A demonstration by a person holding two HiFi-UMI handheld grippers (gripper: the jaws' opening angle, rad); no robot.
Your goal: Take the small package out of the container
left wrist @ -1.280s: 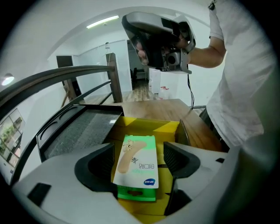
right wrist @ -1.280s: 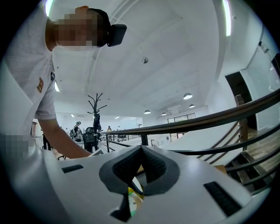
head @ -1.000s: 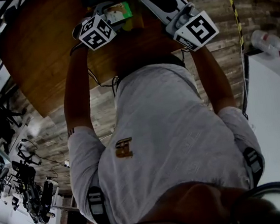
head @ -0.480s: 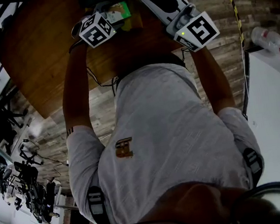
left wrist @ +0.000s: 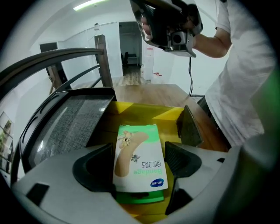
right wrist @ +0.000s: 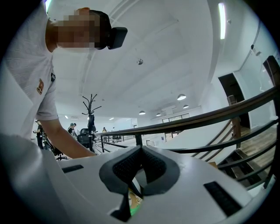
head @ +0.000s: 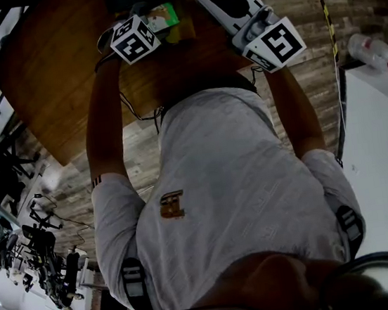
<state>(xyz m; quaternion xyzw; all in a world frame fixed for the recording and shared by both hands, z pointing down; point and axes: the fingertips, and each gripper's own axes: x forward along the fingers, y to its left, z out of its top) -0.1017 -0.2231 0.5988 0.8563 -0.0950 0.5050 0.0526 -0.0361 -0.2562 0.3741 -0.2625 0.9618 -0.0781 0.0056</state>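
Left gripper (left wrist: 140,154): jaws set against the two long sides of the small package (left wrist: 137,146), one dark pad on each side. The package is a flat white-and-green box printed with a plaster strip. It lies lengthwise between the jaws, printed face up, its far end pointing away from the camera.

Position of the package: over the open mouth of the yellow container (left wrist: 165,114). Yellow flaps and the inner wall show beyond it and under it. Cannot tell whether its underside touches the container.

Left of the container, touching or just beside it: a dark bin (left wrist: 72,124) with a grey woven lining and a black rim. Both stand on a wooden table (left wrist: 151,92).

Right gripper (right wrist: 140,152): jaws together, pads meeting at the tips, nothing clamped between them. A sliver of green and tan shows through the gap low behind the pads. This view points upward at a white ceiling with lamps, a dark railing (right wrist: 205,120) and a coat stand (right wrist: 91,111).

Head view: both grippers are held out over the near edge of the table, left marker cube (head: 134,40) beside the package, right marker cube (head: 275,42) well to the right of it. The right gripper's body angles toward the container from the right. The person's white shirt (head: 233,181) fills the middle of the head view, with plank floor (head: 305,86) beside it.
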